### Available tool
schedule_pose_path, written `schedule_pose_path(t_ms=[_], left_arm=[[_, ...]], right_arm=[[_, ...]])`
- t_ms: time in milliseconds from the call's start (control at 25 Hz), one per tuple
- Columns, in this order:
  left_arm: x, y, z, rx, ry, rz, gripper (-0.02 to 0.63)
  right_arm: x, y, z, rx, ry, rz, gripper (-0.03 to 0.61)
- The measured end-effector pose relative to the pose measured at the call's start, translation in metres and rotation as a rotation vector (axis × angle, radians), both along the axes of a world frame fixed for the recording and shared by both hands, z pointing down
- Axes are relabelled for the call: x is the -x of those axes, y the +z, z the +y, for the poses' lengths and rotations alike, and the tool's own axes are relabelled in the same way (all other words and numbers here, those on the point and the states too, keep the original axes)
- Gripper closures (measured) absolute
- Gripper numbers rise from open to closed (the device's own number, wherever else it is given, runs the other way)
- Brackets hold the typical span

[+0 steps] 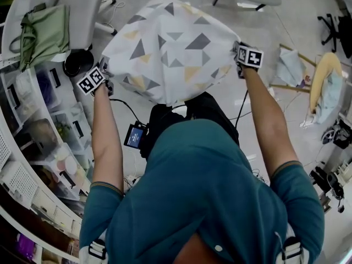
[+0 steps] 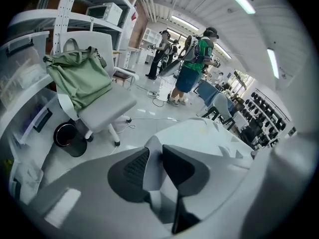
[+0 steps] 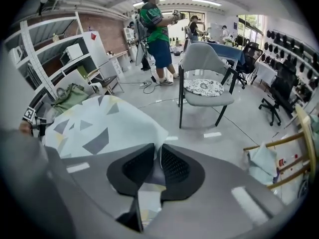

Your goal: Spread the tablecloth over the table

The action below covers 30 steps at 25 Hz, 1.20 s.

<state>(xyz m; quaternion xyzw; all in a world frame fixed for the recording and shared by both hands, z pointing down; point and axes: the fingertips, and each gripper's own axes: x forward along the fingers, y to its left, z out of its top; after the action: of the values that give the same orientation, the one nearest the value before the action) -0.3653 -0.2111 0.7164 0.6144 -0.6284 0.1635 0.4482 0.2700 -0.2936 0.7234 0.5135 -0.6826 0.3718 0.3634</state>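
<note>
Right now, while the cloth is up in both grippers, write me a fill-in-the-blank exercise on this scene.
1. The tablecloth is printed with grey and yellow ____.
2. The left gripper and the right gripper are both shut on the ____.
3. The green bag lies on the seat of a ____.
4. The bin on the floor beside it is ____ in colour.

Missing words: triangles; tablecloth; chair; black.
</note>
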Motion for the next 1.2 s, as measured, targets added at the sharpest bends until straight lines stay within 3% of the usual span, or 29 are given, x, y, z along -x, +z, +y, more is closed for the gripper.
schedule_pose_path(t_ms=[280, 320, 360, 400, 520, 600, 720, 840, 960, 1040, 1200], left_arm=[[0.005, 0.020, 0.025, -0.003, -0.050, -0.088, 0.510], [0.007, 0.024, 0.029, 0.013, -0.054, -0.120, 0.493], [0.008, 0.028, 0.035, 0.037, -0.047, -0.154, 0.418], [0.007, 0.034, 0.041, 0.061, -0.032, -0.177, 0.397], [0.002, 0.044, 0.056, 0.092, -0.008, -0.200, 0.397], [-0.002, 0.036, 0.058, 0.052, -0.005, -0.250, 0.400], [-0.034, 0.012, 0.050, -0.090, 0.061, -0.300, 0.423], [-0.096, 0.007, 0.049, -0.189, 0.219, -0.249, 0.469], [-0.147, 0.026, 0.063, -0.174, 0.353, -0.183, 0.520], [-0.164, 0.038, 0.071, -0.158, 0.358, -0.149, 0.531], [-0.168, 0.049, 0.080, -0.139, 0.325, -0.121, 0.528]], right_arm=[[-0.021, 0.019, 0.039, 0.012, -0.014, 0.196, 0.531], [-0.021, 0.020, 0.045, 0.009, -0.012, 0.203, 0.531], [-0.019, 0.020, 0.050, 0.004, -0.009, 0.206, 0.531], [-0.015, 0.021, 0.055, -0.001, -0.011, 0.204, 0.531], [0.013, 0.028, 0.064, -0.025, -0.080, 0.171, 0.531], [0.042, 0.028, 0.068, -0.069, -0.163, 0.165, 0.531], [0.090, 0.022, 0.085, -0.131, -0.280, 0.140, 0.532], [0.130, 0.032, 0.111, -0.105, -0.346, 0.089, 0.531], [0.142, 0.046, 0.129, -0.069, -0.330, 0.086, 0.532], [0.143, 0.048, 0.133, -0.064, -0.314, 0.086, 0.535], [0.148, 0.045, 0.139, -0.066, -0.393, 0.097, 0.565]])
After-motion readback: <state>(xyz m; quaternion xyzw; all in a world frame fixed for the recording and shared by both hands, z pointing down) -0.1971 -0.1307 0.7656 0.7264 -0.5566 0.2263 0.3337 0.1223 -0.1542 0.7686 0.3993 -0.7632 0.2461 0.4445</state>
